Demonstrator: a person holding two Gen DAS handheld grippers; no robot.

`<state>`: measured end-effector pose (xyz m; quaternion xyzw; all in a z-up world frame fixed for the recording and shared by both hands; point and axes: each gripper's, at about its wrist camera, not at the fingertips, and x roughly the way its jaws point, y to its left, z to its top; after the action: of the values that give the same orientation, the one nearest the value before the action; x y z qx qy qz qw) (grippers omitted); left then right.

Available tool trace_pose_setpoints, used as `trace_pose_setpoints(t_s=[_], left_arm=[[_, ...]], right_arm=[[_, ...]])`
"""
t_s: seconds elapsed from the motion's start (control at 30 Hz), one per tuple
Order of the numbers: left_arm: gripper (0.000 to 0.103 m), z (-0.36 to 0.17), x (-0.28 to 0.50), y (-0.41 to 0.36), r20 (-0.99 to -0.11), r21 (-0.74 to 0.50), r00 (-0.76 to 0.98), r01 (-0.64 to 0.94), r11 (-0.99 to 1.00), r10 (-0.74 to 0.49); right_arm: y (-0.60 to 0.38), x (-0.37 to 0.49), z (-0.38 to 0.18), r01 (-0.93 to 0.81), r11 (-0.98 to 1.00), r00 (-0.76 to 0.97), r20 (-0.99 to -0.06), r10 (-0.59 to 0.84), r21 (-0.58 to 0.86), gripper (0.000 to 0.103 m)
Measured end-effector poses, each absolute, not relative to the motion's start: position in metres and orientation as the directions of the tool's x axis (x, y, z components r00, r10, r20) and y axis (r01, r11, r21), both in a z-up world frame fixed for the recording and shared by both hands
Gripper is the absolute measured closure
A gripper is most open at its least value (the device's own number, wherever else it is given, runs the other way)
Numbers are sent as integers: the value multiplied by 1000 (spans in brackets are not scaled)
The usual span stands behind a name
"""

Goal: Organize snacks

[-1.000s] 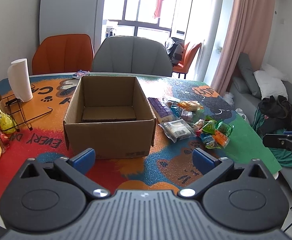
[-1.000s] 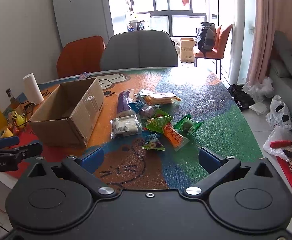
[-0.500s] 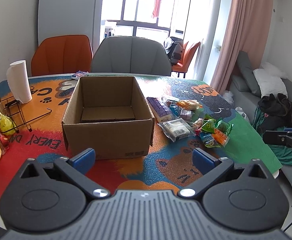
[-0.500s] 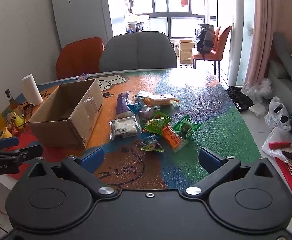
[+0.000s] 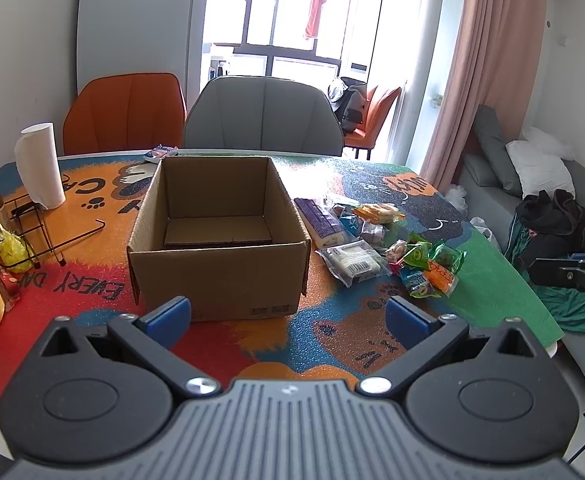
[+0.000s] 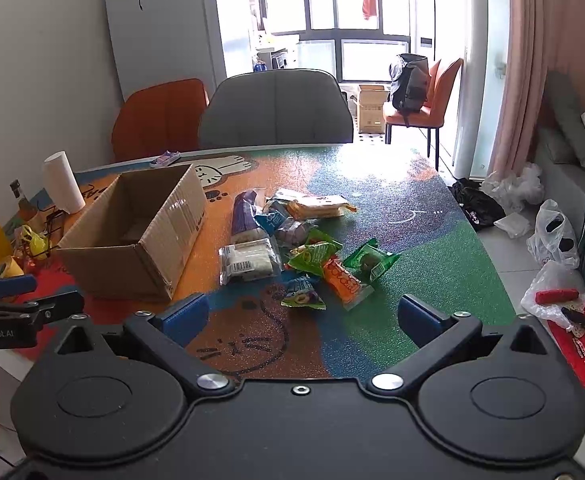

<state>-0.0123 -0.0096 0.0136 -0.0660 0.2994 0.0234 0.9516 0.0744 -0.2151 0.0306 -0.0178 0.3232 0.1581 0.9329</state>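
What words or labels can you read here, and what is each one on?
"GenRobot.AI": on the left tongs, seen from the right wrist.
"EVERY DA": upside down on the tablecloth; the rest is hidden.
Snack packets, the clear pack's barcode label and the cardboard box print: too blurred.

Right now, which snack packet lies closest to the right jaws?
The small blue-and-green packet at the pile's near edge; the orange packet beside it sits slightly farther back.

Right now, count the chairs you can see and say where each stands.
3: an orange chair and a grey chair behind the table, plus another orange chair by the window. More may be hidden.
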Motion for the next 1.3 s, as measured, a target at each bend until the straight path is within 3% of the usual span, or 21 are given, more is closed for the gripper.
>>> trace_pose_setpoints(t_s=[0.23,0.77,1.3], left_arm=[[0,14,-13,-9,-568,-107,823,-83,991,7],[0,7,-8,-16,-577,-107,817,-63,992,-10],[0,2,36,-33,-581,-102,814,-51,994,-18]], right_arm=[[-217,74,32,-320,940,720,-615,321,116,0],[-209,74,30,-320,944,726,-620,299,81,0],[-218,113,18,-322,943,728,-615,303,83,0]])
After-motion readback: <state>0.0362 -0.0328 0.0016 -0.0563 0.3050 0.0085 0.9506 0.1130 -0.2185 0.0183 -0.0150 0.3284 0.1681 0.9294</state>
